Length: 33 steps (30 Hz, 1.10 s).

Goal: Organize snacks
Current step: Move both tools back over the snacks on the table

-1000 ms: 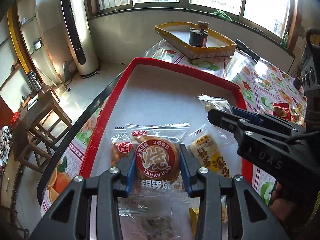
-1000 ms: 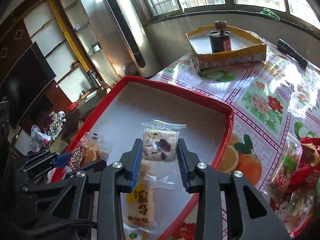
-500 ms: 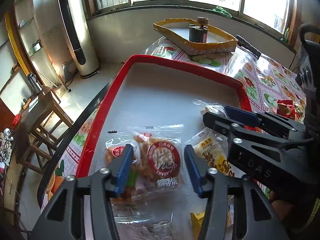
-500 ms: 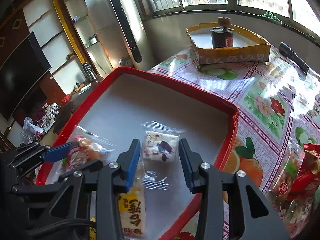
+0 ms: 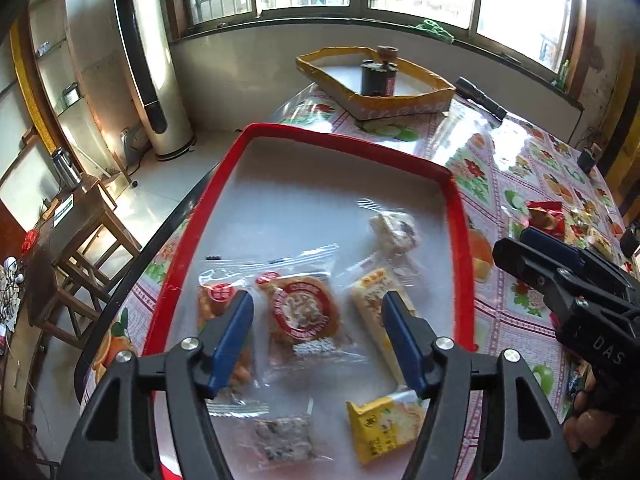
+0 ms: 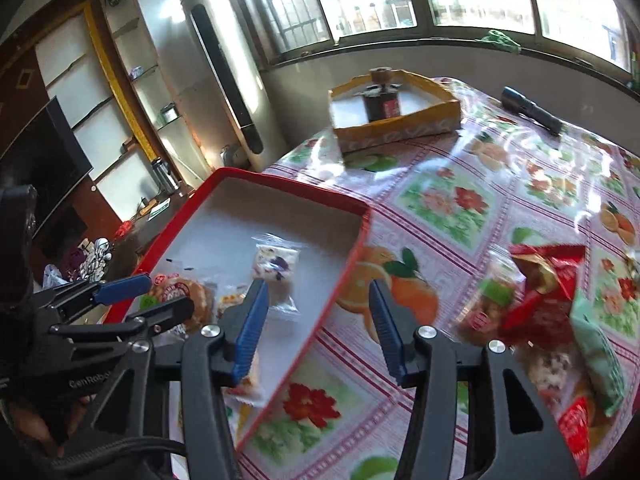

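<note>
A red-rimmed tray (image 5: 456,200) holds several wrapped snacks. My left gripper (image 5: 318,322) is open and empty above the round dorayaki pack (image 5: 304,312), which lies flat in the tray. A nougat pack (image 5: 394,232) lies further in; it also shows in the right wrist view (image 6: 276,262). My right gripper (image 6: 316,322) is open and empty, over the tray's right rim (image 6: 340,280). A pile of loose snacks (image 6: 544,304) lies on the tablecloth to its right.
A yellow cardboard box (image 5: 376,84) with a dark jar (image 5: 378,76) stands at the table's far end. A black flashlight (image 6: 532,110) lies by it. The table's left edge drops to a wooden stool (image 5: 92,236) and the floor.
Both grippers opened and let go: the dorayaki and the nougat pack now lie in the tray. My left gripper pulled back; my right gripper swung right toward the loose snacks.
</note>
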Available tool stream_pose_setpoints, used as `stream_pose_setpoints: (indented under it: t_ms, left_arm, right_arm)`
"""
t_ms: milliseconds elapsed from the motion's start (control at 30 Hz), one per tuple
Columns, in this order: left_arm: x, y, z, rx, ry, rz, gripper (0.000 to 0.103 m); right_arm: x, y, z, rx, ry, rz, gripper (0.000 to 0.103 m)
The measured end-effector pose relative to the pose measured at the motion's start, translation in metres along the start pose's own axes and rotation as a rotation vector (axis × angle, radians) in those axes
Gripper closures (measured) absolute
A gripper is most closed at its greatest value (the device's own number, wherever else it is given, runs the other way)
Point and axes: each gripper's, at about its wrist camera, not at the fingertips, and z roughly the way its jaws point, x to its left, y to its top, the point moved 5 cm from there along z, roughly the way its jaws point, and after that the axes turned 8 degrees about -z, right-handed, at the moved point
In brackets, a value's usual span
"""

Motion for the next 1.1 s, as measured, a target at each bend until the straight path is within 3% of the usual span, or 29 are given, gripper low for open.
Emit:
stream_pose_setpoints:
  t_ms: [267,500,900,1100]
  left_arm:
    - [-0.035,-0.016,-0.018,0.003,-0.068,0.029,0.036]
    - [-0.08,-0.035,-0.027,0.031,-0.132,0.103,0.036]
    - [-0.132,-0.062,-0.026,0.09,-0.194,0.186,0.036]
    - [-0.146,-0.062,-0.021,0.115,-0.209,0.193,0.036]
  right_arm:
    - [-0.032,-0.024,-0.043,-0.031,-0.043,0.125,0.023]
    - [-0.062,-0.05,-0.089,-0.066,-0.111,0.175,0.019]
    - [-0.13,-0.133,-0.151,-0.001,-0.271,0.283,0.019]
    - [-0.146,-0.155,-0.16,0.005,-0.277,0.316,0.019]
